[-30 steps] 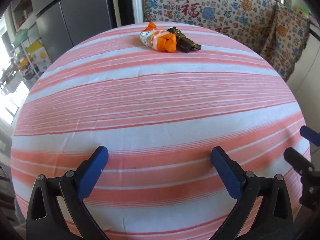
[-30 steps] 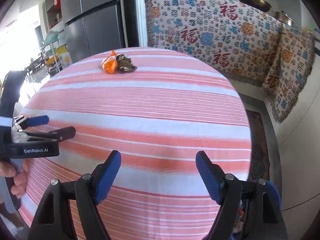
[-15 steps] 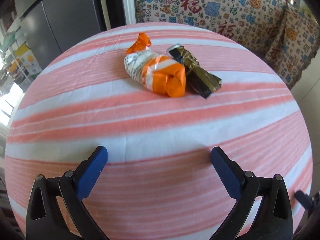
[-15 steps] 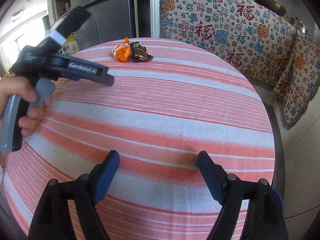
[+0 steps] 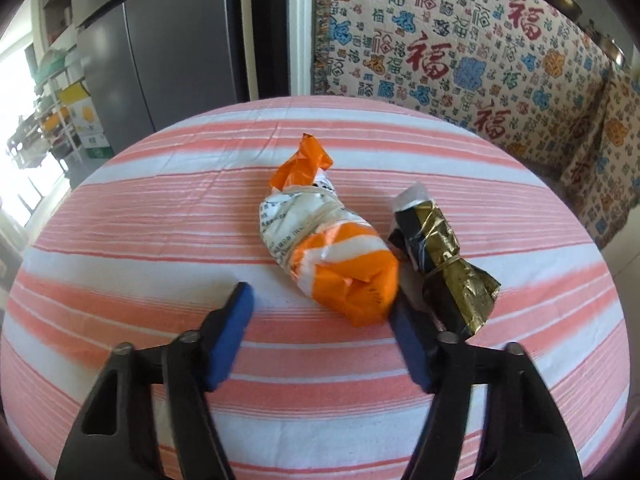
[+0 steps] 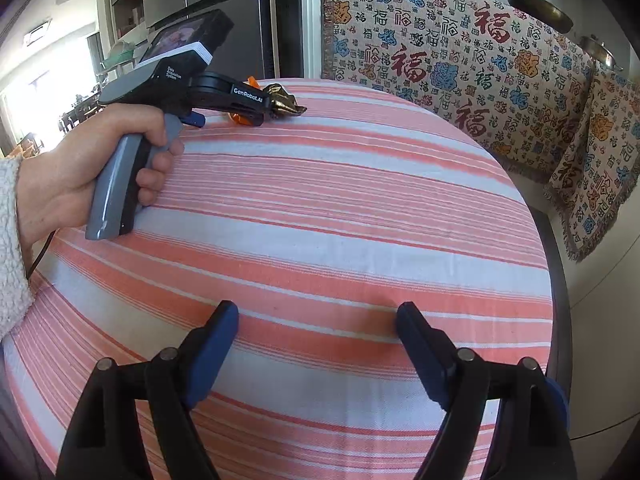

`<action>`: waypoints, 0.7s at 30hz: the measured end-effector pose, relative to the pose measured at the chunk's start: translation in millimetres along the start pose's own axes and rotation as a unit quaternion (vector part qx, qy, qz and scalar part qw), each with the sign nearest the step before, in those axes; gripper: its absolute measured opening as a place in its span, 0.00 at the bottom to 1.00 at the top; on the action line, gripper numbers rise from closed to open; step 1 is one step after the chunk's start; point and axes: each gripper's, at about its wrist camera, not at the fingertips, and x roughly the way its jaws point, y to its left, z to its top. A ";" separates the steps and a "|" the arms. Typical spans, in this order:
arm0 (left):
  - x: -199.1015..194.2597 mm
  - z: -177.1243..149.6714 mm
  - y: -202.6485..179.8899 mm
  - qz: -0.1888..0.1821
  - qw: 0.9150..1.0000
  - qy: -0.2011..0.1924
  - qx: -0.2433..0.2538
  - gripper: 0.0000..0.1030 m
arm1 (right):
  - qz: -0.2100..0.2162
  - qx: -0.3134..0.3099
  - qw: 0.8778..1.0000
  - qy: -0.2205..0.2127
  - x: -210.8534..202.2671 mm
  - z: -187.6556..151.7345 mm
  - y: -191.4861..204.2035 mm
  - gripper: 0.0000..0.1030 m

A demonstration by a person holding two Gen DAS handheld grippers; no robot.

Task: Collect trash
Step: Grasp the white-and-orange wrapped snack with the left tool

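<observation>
Two pieces of trash lie side by side at the far part of the round striped table (image 5: 160,208): a crumpled orange-and-white wrapper (image 5: 320,236) and a black-and-gold foil wrapper (image 5: 444,256). My left gripper (image 5: 320,300) is down at the orange wrapper, its jaws closing around the near orange end. The right pad (image 5: 408,344) is against that end, between the two wrappers; the left pad (image 5: 232,328) still stands clear. In the right wrist view a hand (image 6: 80,168) holds that gripper over the gold wrapper (image 6: 284,100). My right gripper (image 6: 316,316) hovers open over bare cloth.
A grey fridge (image 5: 160,40) stands behind the table on the left, and a wire shelf (image 5: 60,120) stands by the bright window. A patterned cloth (image 5: 440,60) covers the counter behind, with pans (image 6: 536,4) on top. The table edge (image 6: 556,320) drops off at the right.
The left gripper has travelled forward across the table to the two wrappers, and its jaws have narrowed around the orange one. The right gripper has stayed in place.
</observation>
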 end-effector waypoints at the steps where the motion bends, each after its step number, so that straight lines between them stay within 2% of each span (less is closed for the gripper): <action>1: -1.6 0.0 2.7 -0.004 1.000 -0.002 0.003 0.28 | 0.000 0.000 1.000 0.000 0.3 -0.1 0.0 0.82; 2: -3.1 -1.4 6.3 -0.006 1.000 -0.002 0.004 0.24 | 0.000 -0.001 1.000 0.001 0.9 0.4 0.3 0.82; 7: -26.6 -23.5 28.0 -0.031 0.999 0.007 0.022 0.24 | 0.001 -0.001 1.000 0.001 1.4 0.4 1.0 0.82; 12: -70.3 -66.6 52.3 -0.050 0.997 0.038 0.053 0.24 | 0.001 -0.001 1.000 0.001 1.6 0.4 1.1 0.82; 17: -104.1 -111.3 68.3 -0.064 0.994 0.065 0.054 0.28 | 0.001 -0.001 1.000 0.001 1.8 0.1 0.8 0.82; 19: -110.5 -118.9 71.0 -0.073 0.994 0.059 0.048 0.45 | 0.001 -0.001 1.000 0.001 1.7 -0.1 0.3 0.82; 20: -110.9 -119.9 70.6 -0.076 0.994 0.060 0.048 0.65 | 0.001 -0.001 1.000 0.001 1.7 -0.2 0.2 0.82; 21: -109.9 -119.4 69.3 -0.073 0.994 0.059 0.048 0.81 | 0.001 -0.001 1.000 0.001 1.7 -0.3 0.1 0.82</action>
